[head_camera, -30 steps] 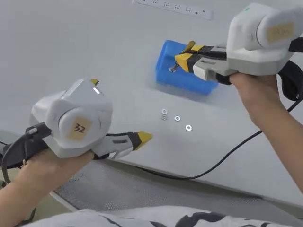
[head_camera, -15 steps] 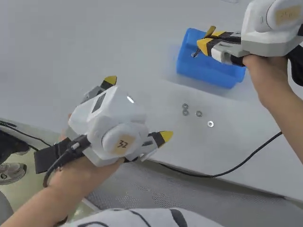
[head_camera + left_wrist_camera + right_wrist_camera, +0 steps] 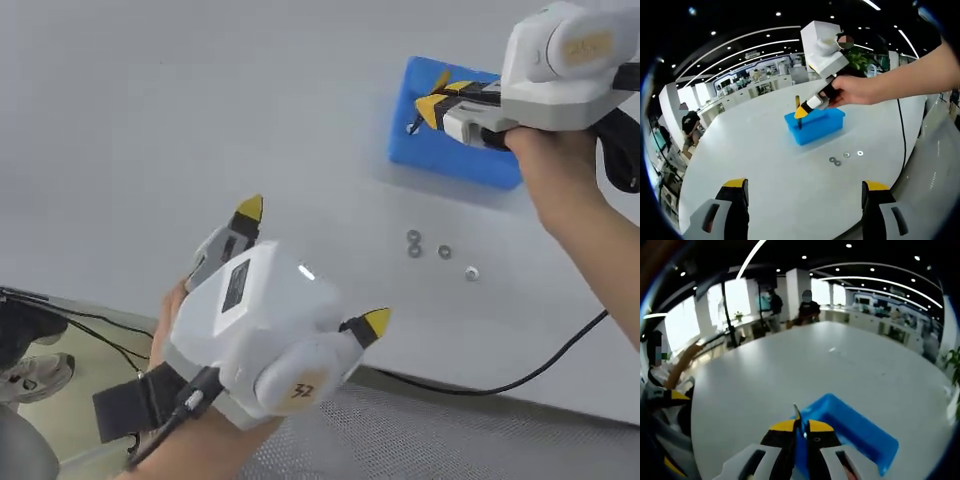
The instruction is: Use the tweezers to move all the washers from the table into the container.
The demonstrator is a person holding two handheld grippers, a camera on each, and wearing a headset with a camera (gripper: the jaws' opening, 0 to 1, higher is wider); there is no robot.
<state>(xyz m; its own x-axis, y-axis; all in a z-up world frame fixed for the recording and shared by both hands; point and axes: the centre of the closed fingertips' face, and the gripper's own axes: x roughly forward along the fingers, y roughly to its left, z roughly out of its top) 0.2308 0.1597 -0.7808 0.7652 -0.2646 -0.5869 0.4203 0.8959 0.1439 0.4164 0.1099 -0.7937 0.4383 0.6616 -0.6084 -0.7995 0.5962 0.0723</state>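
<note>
Four flat metal washers lie at 6 o'clock from the blue boxy container, over which the level right gripper clamps thin tweezers; left gripper wide-open, empty.

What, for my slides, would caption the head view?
Right gripper holds tweezers at blue container; open left gripper hovers; washers lie on table.

The container is set on the surface; the washers are scattered near it, on its near side. The tweezers, gripped in the right tongs, are held over the container's edge. The left tongs are held well apart, by the surface's front edge.
</note>
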